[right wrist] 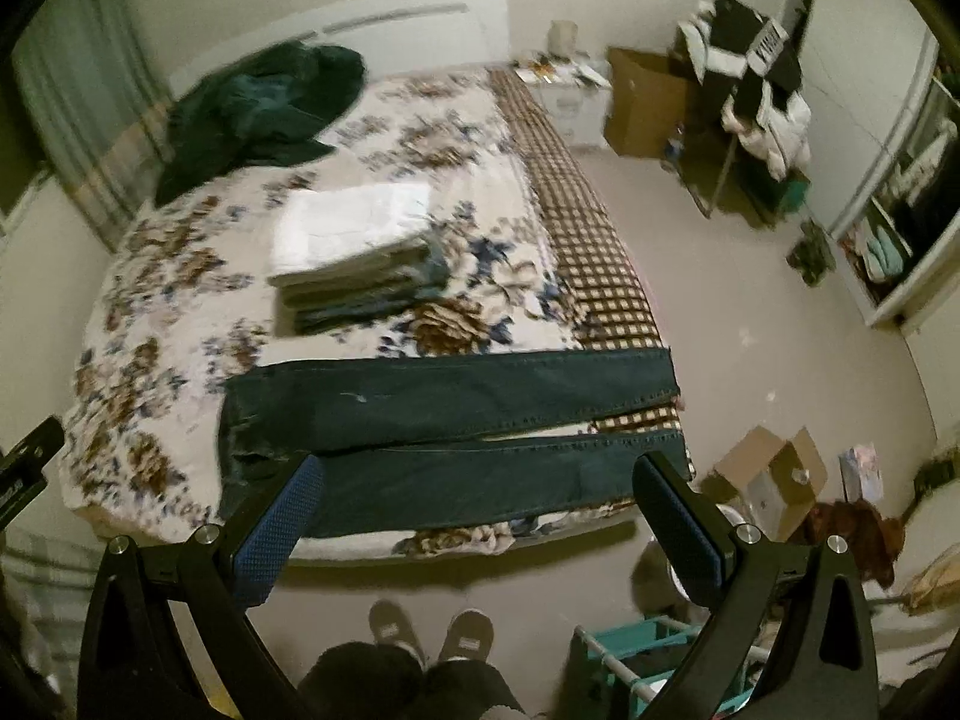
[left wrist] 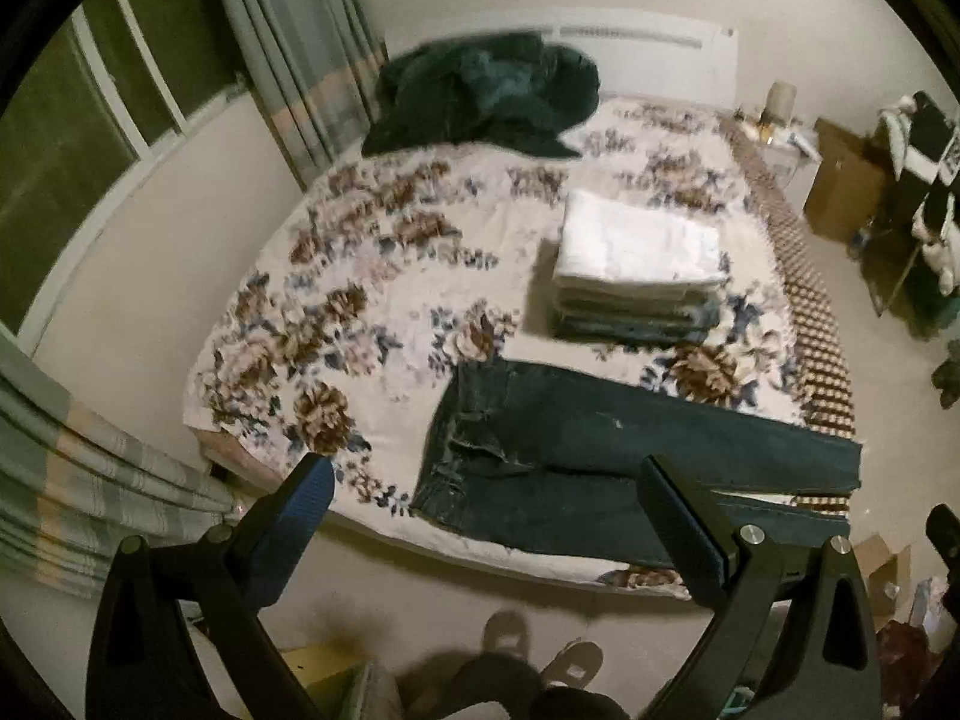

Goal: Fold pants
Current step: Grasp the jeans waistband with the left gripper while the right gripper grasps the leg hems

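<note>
Jeans flat on the bed, both my jaws wide and empty.

The jeans lie along the bed's near edge; left gripper should take the waistband, right gripper the near hem, lifting together to lay leg on leg.

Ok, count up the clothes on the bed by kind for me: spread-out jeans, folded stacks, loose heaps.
Jeans laid flat: 1
Folded stack: 1
Dark green heap: 1
Total: 3 on the bed. How many pieces are in the stack I cannot tell.
</note>
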Tool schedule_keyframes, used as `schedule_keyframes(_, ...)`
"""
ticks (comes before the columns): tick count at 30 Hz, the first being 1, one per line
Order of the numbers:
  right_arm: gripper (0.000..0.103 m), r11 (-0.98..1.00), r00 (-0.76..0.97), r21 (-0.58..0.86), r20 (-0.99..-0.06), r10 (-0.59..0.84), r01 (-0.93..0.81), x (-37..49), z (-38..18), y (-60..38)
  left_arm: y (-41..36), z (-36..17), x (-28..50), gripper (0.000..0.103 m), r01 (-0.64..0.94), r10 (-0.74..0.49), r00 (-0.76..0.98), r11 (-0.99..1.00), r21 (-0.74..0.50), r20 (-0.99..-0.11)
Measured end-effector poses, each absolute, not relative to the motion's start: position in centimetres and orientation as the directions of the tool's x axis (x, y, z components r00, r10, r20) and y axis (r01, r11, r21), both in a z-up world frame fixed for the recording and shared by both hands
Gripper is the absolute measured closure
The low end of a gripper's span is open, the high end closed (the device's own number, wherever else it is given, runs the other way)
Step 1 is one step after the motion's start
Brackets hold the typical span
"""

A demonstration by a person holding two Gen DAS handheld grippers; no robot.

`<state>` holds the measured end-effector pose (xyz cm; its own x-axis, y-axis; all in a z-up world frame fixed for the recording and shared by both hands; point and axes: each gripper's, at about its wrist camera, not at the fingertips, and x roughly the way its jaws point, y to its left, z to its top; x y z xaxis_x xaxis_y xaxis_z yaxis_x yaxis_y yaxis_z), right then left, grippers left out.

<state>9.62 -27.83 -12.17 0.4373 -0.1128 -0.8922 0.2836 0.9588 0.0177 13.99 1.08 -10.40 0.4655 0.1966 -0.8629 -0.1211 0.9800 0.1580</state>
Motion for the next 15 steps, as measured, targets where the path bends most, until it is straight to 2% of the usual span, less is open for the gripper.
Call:
schedule_keyframes(8, 0.0, 0.886, 0.266, 0.054, -0.961, -0.08, 0.461, 21.8, -27.3, -35.5, 1.7, -22.8, 24.4, 0.0, -0.197, 0.203, 0.201, 0.967, 0.163, -0.958)
schedule_keyframes(15, 0.0, 0.754, 0.079, 0.015, -0.996, -0.048, 0.656, 31.6, -43.2, -42.6, 4.9, -36.3, 35.3, 0.0, -0.369, 0.114, -0.002, 0.923, 0.107, -0.993)
